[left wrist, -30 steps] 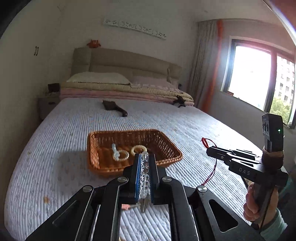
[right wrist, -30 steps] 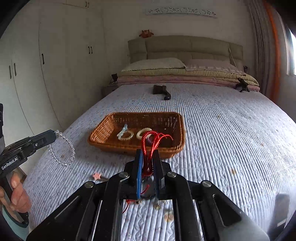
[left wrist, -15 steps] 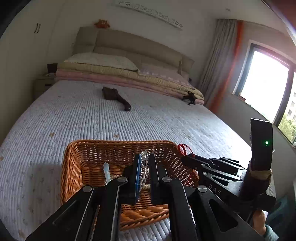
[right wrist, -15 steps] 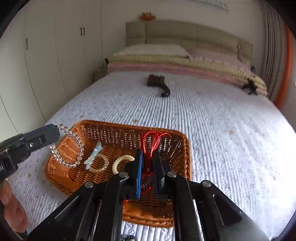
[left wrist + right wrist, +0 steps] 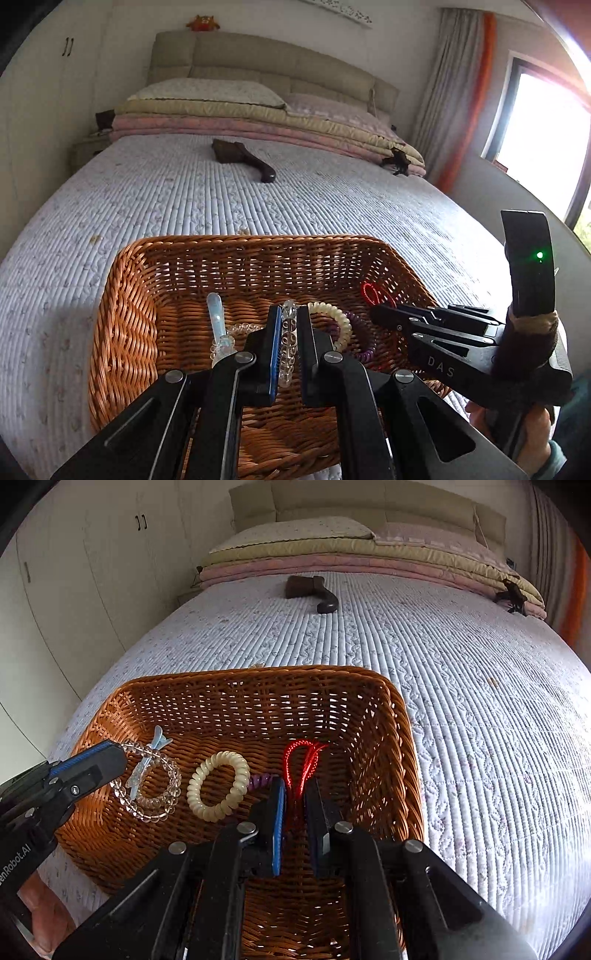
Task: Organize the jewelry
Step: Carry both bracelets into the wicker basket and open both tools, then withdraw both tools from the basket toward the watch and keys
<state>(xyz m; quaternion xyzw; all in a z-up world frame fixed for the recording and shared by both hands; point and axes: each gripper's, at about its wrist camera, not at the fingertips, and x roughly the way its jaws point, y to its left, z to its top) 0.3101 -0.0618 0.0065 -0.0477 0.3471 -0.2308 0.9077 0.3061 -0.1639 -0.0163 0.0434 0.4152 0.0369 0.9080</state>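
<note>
Surface: quilted bed (image 5: 332,206), wicker basket (image 5: 402,738) at 6 o'clock.
Left gripper (image 5: 288,332): clamped on clear bead bracelet (image 5: 287,343).
Right gripper (image 5: 295,797): clamped on red cord (image 5: 301,760).

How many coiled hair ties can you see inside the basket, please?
2. A cream hair tie lies on the floor of the basket near the middle; a purple hair tie lies just right of it, mostly hidden behind the right gripper. Others may be hidden.

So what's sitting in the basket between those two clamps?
A cream coil hair tie in the basket, between left gripper and right gripper; right wrist view.
</note>
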